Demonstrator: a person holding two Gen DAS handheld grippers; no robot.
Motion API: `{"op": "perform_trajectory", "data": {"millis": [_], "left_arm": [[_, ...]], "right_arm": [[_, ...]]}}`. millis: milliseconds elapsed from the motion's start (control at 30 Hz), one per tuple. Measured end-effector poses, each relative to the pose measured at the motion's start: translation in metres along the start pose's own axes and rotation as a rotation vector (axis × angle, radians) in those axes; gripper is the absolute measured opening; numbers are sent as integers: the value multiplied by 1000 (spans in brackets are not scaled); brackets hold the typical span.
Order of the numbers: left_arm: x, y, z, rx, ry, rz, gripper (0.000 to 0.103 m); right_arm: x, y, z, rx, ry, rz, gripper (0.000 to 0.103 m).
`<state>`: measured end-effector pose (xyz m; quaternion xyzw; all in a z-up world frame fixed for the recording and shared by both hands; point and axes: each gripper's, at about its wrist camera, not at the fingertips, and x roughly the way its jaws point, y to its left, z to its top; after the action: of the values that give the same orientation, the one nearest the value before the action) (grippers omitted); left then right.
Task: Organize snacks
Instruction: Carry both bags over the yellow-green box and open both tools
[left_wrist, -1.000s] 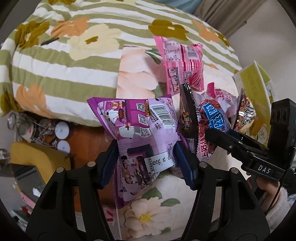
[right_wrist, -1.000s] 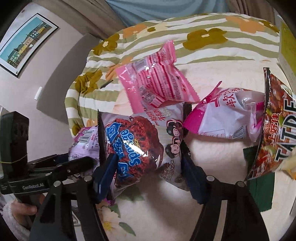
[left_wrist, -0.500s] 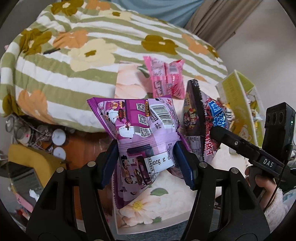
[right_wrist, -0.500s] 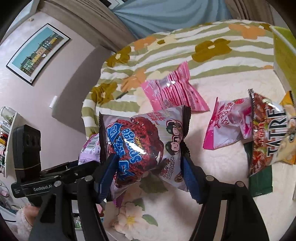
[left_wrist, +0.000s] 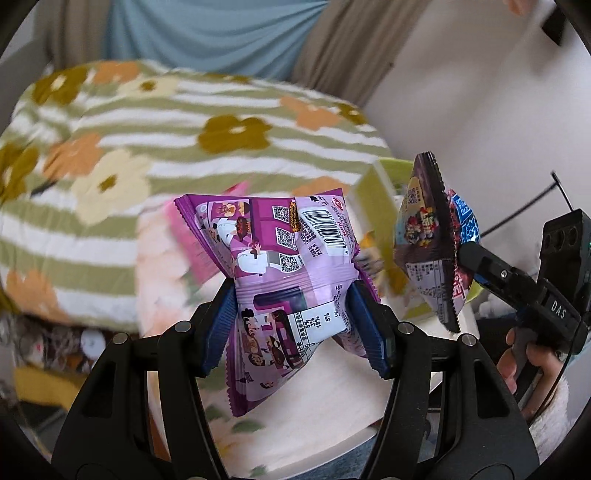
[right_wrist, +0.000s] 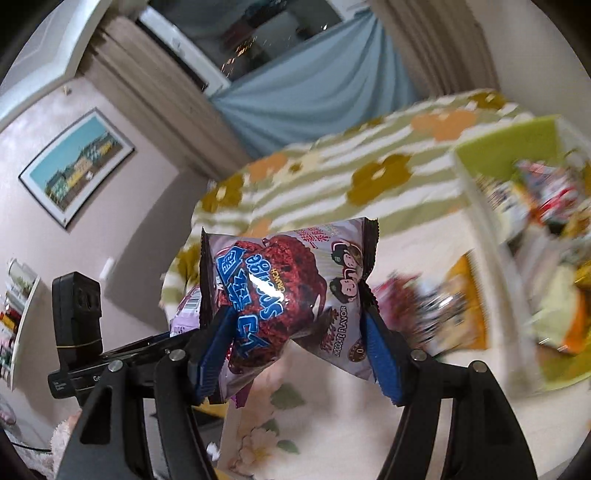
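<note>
My left gripper (left_wrist: 293, 325) is shut on a purple snack packet (left_wrist: 280, 280) with a barcode on it and holds it in the air above the bed. My right gripper (right_wrist: 299, 350) is shut on a dark chocolate sponge-crunch packet (right_wrist: 284, 295), also lifted; this packet shows at the right of the left wrist view (left_wrist: 432, 243). A green-walled box (right_wrist: 517, 155) with several snack packets inside stands at the right. The purple packet peeks out behind the right gripper's left finger (right_wrist: 186, 310).
The bed carries a green striped floral blanket (left_wrist: 147, 147) and a pale floral sheet (right_wrist: 288, 424). Loose snack packets (right_wrist: 443, 314) lie blurred beside the box. Curtains (right_wrist: 314, 92) and a wall picture (right_wrist: 77, 166) are behind.
Both grippers have risen and tilted up with their packets; the view now takes in the curtains and the green box, and the loose packets on the bed have dropped out of centre.
</note>
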<state>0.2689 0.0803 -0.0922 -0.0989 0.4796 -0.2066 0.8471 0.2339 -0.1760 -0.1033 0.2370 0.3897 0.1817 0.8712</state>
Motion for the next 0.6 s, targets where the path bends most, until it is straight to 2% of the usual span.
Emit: {"op": "perform_trajectory", "data": {"millis": [233, 467, 600], "left_arm": [[39, -98, 37, 72, -27, -56, 58], [106, -197, 53, 89, -6, -93, 58], [151, -237, 50, 78, 32, -87, 58]], "right_arm": [[-62, -61, 42, 6, -90, -84, 65], [-105, -136, 80, 2, -97, -131, 65], [-121, -180, 95, 8, -83, -136, 65]]}}
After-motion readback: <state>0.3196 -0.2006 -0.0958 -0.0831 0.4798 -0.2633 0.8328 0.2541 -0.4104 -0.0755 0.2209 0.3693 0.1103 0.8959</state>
